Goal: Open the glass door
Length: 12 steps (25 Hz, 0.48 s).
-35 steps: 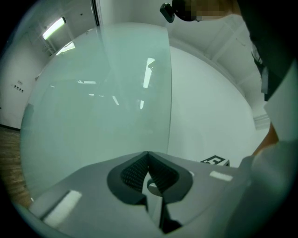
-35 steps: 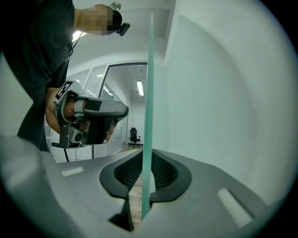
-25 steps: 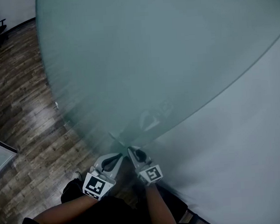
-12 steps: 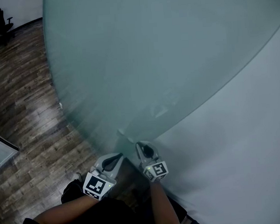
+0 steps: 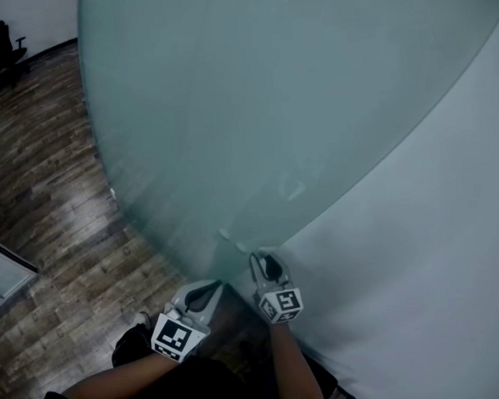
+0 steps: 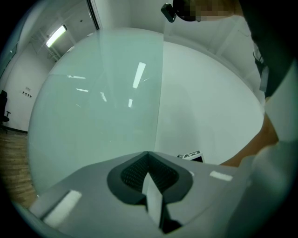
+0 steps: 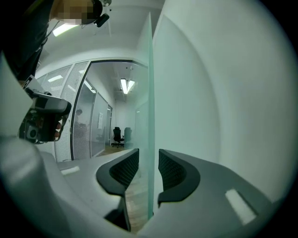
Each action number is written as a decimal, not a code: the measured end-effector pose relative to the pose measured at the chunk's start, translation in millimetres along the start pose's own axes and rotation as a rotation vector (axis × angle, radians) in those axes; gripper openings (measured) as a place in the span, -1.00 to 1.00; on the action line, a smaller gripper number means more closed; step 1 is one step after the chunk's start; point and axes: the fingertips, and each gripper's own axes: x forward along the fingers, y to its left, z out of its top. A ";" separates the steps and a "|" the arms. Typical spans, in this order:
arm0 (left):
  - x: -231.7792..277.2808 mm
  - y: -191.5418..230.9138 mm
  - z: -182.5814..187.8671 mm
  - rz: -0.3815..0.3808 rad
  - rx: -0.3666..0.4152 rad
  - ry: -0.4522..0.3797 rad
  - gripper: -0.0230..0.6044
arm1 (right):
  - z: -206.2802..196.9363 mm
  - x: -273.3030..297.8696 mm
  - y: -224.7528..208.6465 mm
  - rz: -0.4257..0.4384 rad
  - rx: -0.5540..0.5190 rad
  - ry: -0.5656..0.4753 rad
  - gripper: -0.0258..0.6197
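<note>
**Right tongs** (image 7: 149, 169): jaws parted and just now opening. The free upright edge of the glass door (image 7: 150, 93) stands between the ribbed pads (image 7: 125, 169). A gap shows on either side, and neither pad presses the glass. In the head view these tongs (image 5: 267, 261) sit at the door's lower edge, with a marker cube (image 5: 281, 305) behind them.

**Left tongs** (image 6: 149, 169): jaws closed pad on pad with nothing between, aimed at the door's frosted face. In the head view they (image 5: 213, 289) lie just beside the right tongs, on the floor side.

**Forearms** (image 5: 288, 366): bare, one behind each tool.

**Glass door** (image 5: 250, 92): frosted, greenish and upright. Its free edge stands close to the white wall (image 5: 440, 249).

**Wooden floor** (image 5: 44, 183): dark planks, on the side of the door away from the wall.

**Office chair** (image 5: 4, 45): black, at the far corner of the floor, well apart from the door. The right gripper view also shows it (image 7: 116, 135) down the corridor.
</note>
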 end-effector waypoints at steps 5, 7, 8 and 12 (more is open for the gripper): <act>0.3 -1.8 -1.7 0.004 -0.015 0.002 -0.93 | 3.5 -3.5 -3.7 -0.061 -0.003 0.004 -0.56; -1.1 -3.3 -3.7 0.002 -0.020 0.007 -0.93 | 5.1 -5.9 -4.4 -0.082 0.006 0.000 -0.56; -1.5 -4.2 -3.7 0.000 -0.021 0.007 -0.93 | 6.0 -8.0 -4.9 -0.091 0.010 -0.003 -0.56; -1.3 -4.6 -4.8 0.002 -0.019 0.003 -0.93 | 7.5 -16.4 -5.3 -0.117 0.013 -0.022 -0.57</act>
